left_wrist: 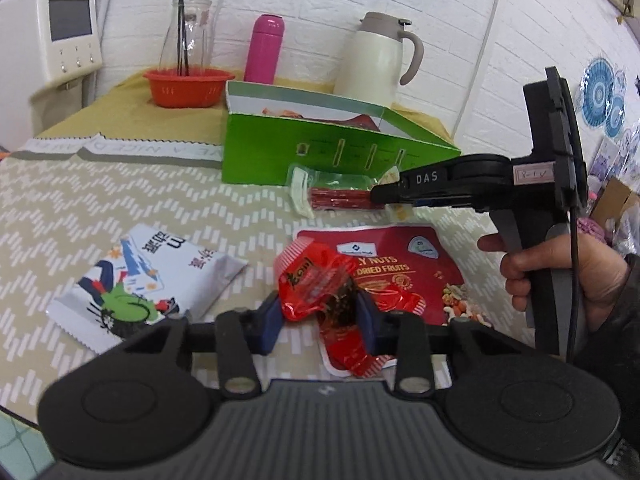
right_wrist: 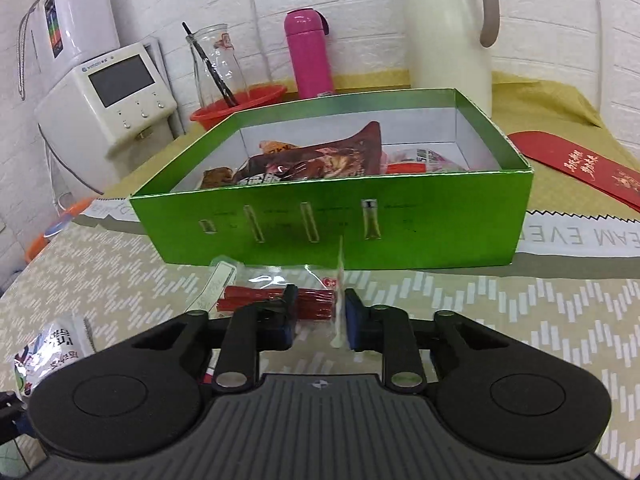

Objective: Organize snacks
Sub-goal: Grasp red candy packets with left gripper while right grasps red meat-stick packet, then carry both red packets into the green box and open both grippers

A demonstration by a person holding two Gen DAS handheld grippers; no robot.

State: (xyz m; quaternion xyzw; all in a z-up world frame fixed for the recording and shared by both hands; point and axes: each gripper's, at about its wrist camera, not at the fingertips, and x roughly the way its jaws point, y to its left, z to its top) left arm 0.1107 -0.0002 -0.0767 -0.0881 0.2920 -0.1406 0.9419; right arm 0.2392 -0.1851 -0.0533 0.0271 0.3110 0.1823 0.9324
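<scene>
My left gripper [left_wrist: 318, 306] is shut on a red crinkly snack packet [left_wrist: 316, 280], held above a red nuts-and-dried-fruits pouch [left_wrist: 404, 268]. A white illustrated packet [left_wrist: 144, 280] lies left of it. My right gripper [right_wrist: 318, 314] is closed around a clear packet of red sticks [right_wrist: 276, 298] lying on the table just before the green box [right_wrist: 340, 220]. The box holds several snack packets [right_wrist: 316, 164]. In the left wrist view the right gripper [left_wrist: 374, 196] reaches that packet [left_wrist: 340, 196] in front of the green box [left_wrist: 288, 152].
Behind the box stand a cream thermos jug [right_wrist: 448, 28], a pink bottle [right_wrist: 308, 56], a glass carafe [right_wrist: 218, 68] in a red basket [right_wrist: 256, 98], and a white appliance [right_wrist: 108, 100]. A red envelope [right_wrist: 576, 164] lies at the right.
</scene>
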